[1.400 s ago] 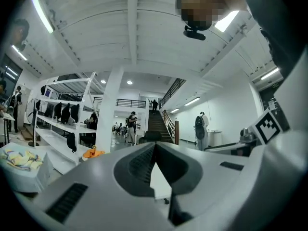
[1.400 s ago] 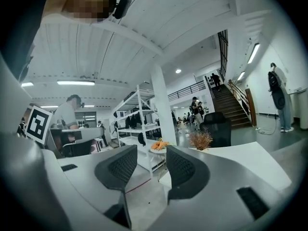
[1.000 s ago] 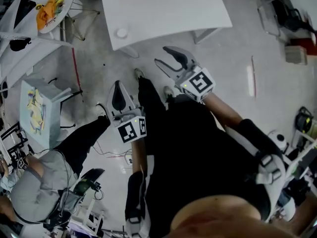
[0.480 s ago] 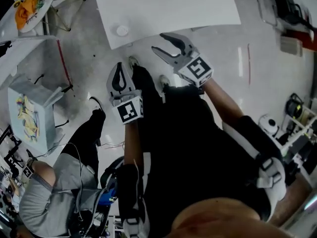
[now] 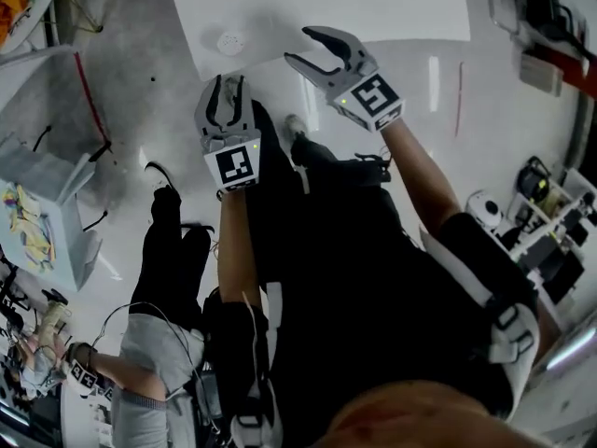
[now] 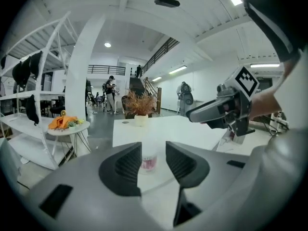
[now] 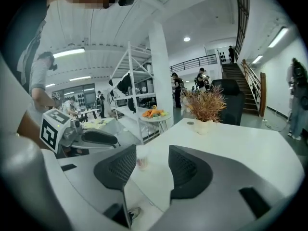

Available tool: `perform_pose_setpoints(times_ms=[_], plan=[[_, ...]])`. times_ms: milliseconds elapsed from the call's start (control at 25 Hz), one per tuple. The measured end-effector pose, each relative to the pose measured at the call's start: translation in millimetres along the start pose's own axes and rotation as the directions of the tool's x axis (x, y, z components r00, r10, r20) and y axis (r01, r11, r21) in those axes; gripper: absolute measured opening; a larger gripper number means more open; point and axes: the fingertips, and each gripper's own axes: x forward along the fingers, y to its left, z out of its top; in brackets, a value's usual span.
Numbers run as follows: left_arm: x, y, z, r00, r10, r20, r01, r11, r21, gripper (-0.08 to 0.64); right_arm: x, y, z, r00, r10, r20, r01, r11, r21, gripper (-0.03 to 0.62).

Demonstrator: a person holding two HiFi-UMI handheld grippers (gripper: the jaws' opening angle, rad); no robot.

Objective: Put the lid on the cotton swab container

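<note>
Start at your left: a person (image 5: 149,343) in a grey top sits on the floor beside your legs. Next, your left forearm reaches straight ahead from your body, bare and nearly level, with the marker cube's face turned up toward your head. The left gripper (image 5: 227,82) points at the near edge of the white table (image 5: 373,7). Its jaws have just been opening and stand at a moderate gap, with nothing between the pads.

Through that gap, the left gripper view (image 6: 154,148) shows the cotton swab container (image 6: 149,161), a clear pot with a pink label. It stands upright on the table near the corner, apart from both tools; from your head it is the small white round (image 5: 230,41) just beyond the left tips. Whether a lid sits on it I cannot tell.

To the right, your right forearm slants up and inward from the elbow. The right gripper (image 5: 303,47) hangs over the table's near edge, tilted slightly down, jaws spread wide and empty. Its own view (image 7: 152,153) has the container (image 7: 142,162) by its left jaw, well ahead.
</note>
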Motion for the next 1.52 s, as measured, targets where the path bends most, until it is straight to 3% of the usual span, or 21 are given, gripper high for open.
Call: perform_pose_setpoints(times_ms=[200,400,760,920,1080,1280,1520], plan=[[34,11,-45,0.990,-0.071,-0.125,0.082,0.993,0.084,0.224,27,-13,-22,0.996,0.042,-0.077,-0.044,0.999,-0.025,0.194],[61,21,-70,0.972,-0.137,-0.190,0.160,0.981,0.111,0.252,52,-19,-39,0.988,0.096,-0.118,-0.109,0.988,-0.110,0.199],[92,13,-59,0.959,-0.188,-0.212,0.231,0.952,0.199,0.253,62,-24,-52,0.973,0.147,-0.179,-0.181,0.964,-0.194,0.209],[96,7,-58,0.945,-0.239,-0.223,0.289,0.929,0.232,0.240,66,-24,-55,0.969,0.163,-0.184,-0.199,0.960,-0.198,0.213],[95,-3,-64,0.895,-0.366,-0.255,0.425,0.874,0.235,0.238,68,-22,-62,0.958,0.190,-0.215,-0.239,0.944,-0.228,0.218],[92,-4,-64,0.851,-0.438,-0.292,0.513,0.814,0.274,0.235,66,-14,-65,0.944,0.220,-0.247,-0.283,0.924,-0.259,0.219],[92,-2,-66,0.846,-0.445,-0.295,0.521,0.808,0.276,0.232,66,-12,-66,0.944,0.229,-0.238,-0.290,0.919,-0.265,0.218]])
